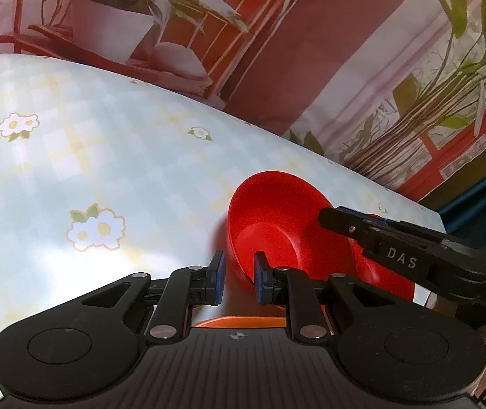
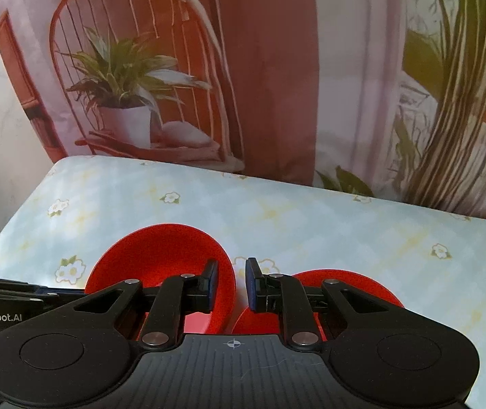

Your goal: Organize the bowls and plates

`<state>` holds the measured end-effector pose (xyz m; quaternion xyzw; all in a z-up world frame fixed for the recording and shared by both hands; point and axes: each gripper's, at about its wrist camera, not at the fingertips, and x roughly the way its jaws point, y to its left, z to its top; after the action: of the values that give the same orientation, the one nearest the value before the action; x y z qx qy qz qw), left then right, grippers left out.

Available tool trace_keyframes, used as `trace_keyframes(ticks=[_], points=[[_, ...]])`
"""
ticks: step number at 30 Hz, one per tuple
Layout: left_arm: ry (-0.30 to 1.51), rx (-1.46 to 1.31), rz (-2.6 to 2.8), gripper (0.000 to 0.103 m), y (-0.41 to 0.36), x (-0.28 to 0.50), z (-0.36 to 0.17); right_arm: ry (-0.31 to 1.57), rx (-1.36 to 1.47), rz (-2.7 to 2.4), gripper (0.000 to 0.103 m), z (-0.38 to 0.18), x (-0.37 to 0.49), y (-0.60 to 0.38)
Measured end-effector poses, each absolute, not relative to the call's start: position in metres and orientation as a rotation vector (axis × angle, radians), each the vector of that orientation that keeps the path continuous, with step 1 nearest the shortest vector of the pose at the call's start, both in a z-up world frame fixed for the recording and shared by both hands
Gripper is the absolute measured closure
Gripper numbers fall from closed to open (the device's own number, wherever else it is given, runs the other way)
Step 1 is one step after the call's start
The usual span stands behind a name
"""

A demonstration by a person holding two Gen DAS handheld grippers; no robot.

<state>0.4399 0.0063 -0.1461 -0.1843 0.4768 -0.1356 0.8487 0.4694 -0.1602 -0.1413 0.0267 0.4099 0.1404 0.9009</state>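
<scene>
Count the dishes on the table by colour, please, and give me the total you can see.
Red: 2, the red bowl and a red dish beside it, partly hidden behind the right gripper.
Orange: 1, an orange rim that shows only as a sliver under the left gripper; I cannot tell whether it is a plate or a bowl.
Total: 3
</scene>
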Motion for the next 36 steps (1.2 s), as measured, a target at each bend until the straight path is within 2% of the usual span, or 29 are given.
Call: trace_keyframes(ticks=[1,5,20,36], points=[[1.002,-0.386,-0.291,0.09,0.006,0.44,-0.146,0.85,0.053,0.294,0.088,-0.142,0.469,-0.16],[0.991,-0.384,-0.28,0.091,0.008,0.439,-0.144,0.858,0.054,0.294,0.097,-0.144,0.468,-0.161],[0.898,-0.284,-0.331,0.091,-0.005,0.409,-0.083,0.765,0.086,0.295,0.098,-0.09,0.431,-0.172],[0.888,-0.213,-0.442,0.091,-0.054,0.354,-0.062,0.722,0.097,0.226,0.098,-0.057,0.351,-0.224]])
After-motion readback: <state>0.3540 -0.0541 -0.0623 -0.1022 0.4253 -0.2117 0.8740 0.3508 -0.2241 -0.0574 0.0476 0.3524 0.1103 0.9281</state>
